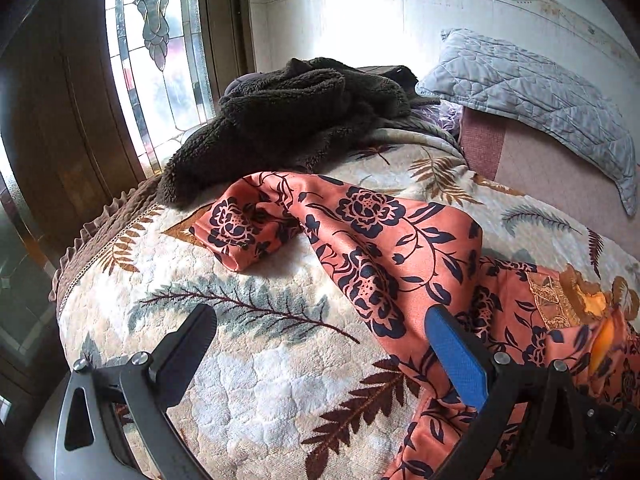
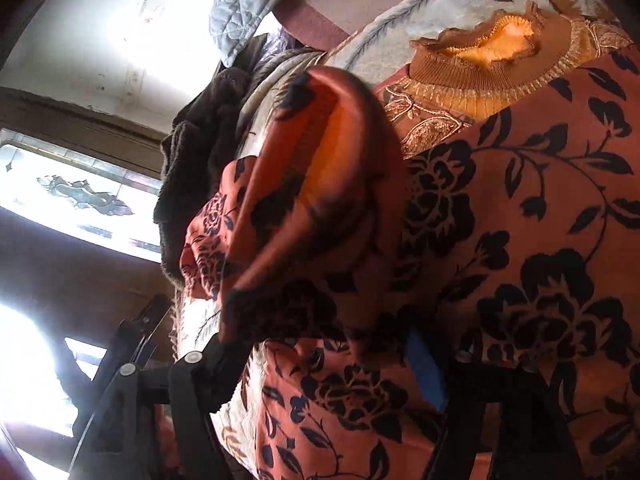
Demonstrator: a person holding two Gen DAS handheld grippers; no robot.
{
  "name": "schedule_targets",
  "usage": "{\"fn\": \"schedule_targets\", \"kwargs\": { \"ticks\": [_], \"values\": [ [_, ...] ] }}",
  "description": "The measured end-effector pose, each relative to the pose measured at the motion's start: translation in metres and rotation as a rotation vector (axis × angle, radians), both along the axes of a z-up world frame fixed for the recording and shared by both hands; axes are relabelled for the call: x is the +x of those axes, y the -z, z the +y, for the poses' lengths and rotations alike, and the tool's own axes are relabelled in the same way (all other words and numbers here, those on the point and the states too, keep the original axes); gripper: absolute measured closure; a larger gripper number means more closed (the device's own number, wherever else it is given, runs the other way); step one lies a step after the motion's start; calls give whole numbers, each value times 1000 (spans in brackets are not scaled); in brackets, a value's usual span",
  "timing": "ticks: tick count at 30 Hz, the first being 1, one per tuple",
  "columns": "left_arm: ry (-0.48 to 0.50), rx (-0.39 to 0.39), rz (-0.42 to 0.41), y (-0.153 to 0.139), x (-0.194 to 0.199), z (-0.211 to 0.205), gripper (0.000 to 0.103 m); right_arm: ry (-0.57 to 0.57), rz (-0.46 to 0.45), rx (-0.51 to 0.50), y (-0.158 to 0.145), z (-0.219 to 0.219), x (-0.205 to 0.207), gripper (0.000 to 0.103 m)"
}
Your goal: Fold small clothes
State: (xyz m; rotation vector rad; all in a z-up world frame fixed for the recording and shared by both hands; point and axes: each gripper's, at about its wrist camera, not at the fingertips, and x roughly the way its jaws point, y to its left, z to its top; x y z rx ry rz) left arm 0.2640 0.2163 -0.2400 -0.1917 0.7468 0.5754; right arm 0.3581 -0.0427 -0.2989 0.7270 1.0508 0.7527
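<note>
Left claw (image 1: 320, 340) spread beside salmon-orange, navy-flowered satin top (image 1: 372, 240), sleeve stretching leftward; right claw (image 2: 320, 344) apparently pinching its fold.

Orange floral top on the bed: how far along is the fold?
Done: the floral top is spread on the leaf-print blanket, collar showing. In hand: the right gripper seems to lift a fold of it, though its jaws are hidden. Left: the left gripper is open beside it; one sleeve lies loose; the brown fleece is unfolded.
</note>
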Motion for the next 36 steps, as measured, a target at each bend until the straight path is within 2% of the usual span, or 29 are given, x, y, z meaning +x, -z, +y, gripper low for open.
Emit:
{"fn": "schedule_targets", "kwargs": {
  "ticks": [4,6,8,10,12,14,15,17,22,24,28,30,36],
  "values": [
    [82,-10,-20,-2,2,-18,0,-13,-60,63,-16,-49,-22,25],
    [161,-38,-26,-2,6,-31,0,89,-82,83,-19,-90,-36,25],
    [207,-63,-6,3,12,-40,0,220,-75,144,-12,-132,-48,24],
    [162,-73,27,9,18,-36,0,323,-47,151,0,-162,-50,25],
    [85,-105,56,17,22,-21,0,375,13,58,13,-176,-40,31],
    [-13,-118,63,22,19,1,0,392,76,-51,31,-183,-31,33],
    [-55,-128,65,24,17,12,0,385,124,-108,41,-184,-25,41],
    [-130,-171,74,30,13,39,0,393,155,-108,51,-187,-18,46],
    [-295,-305,41,41,-5,104,0,353,45,-27,15,-181,-28,46],
    [-356,-368,17,48,-10,129,0,335,27,-16,6,-175,-34,46],
    [-382,-584,-81,71,-9,172,0,296,0,-42,-8,-158,-39,46],
    [-378,-659,-103,80,-4,189,0,290,-19,-64,-13,-155,-43,46],
    [-439,-674,-192,82,-6,226,0,277,-7,-89,-8,-143,-35,46]
  ]
}}
